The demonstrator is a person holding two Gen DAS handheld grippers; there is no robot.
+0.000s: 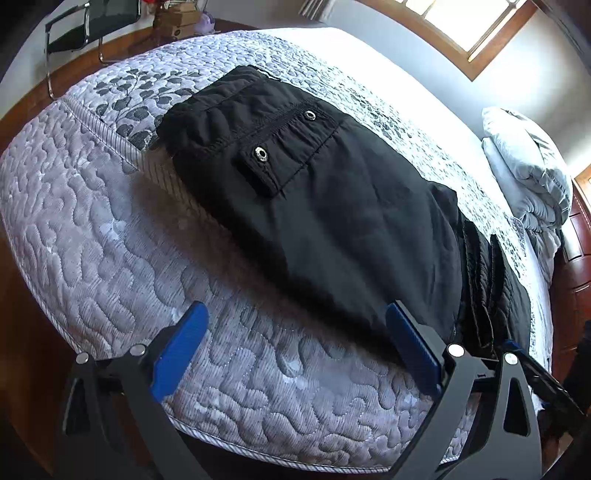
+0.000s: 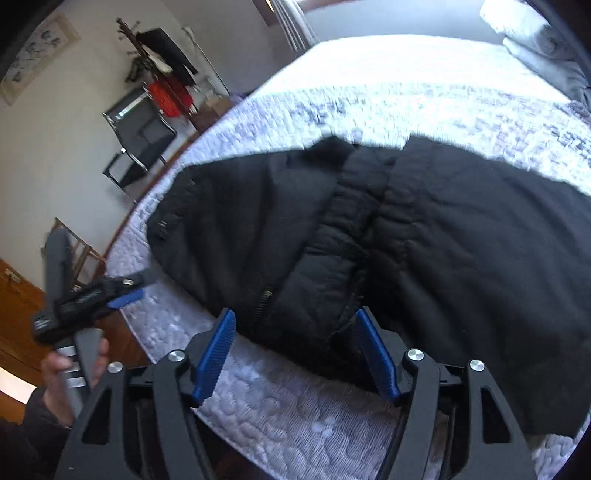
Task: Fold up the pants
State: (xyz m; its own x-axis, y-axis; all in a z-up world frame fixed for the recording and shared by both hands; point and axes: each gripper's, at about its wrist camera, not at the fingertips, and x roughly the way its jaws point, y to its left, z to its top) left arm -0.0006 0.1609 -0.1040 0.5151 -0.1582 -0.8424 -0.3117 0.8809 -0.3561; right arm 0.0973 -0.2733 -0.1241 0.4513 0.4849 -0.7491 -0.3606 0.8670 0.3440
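Note:
Black pants (image 1: 325,206) lie across a quilted grey mattress (image 1: 110,236), folded over, with two metal snaps on a back pocket flap. In the left wrist view my left gripper (image 1: 295,332) stands open over the mattress's near edge. Its right pad (image 1: 413,347) is at the pants' near hem, and only mattress lies between the pads. In the right wrist view the pants (image 2: 461,240) fill the middle, waistband bunched at the centre. My right gripper (image 2: 295,339) is open, and the pants' near edge lies between its pads without being pinched. A hand (image 2: 70,369) holds the left gripper (image 2: 123,293) at the far left.
A folded grey duvet (image 1: 524,170) sits at the head of the bed. A black metal-framed chair (image 2: 140,136) stands on the wooden floor (image 1: 22,103) beyond the bed's foot, near a coat rack (image 2: 162,62). A bright window (image 1: 461,22) is behind the bed.

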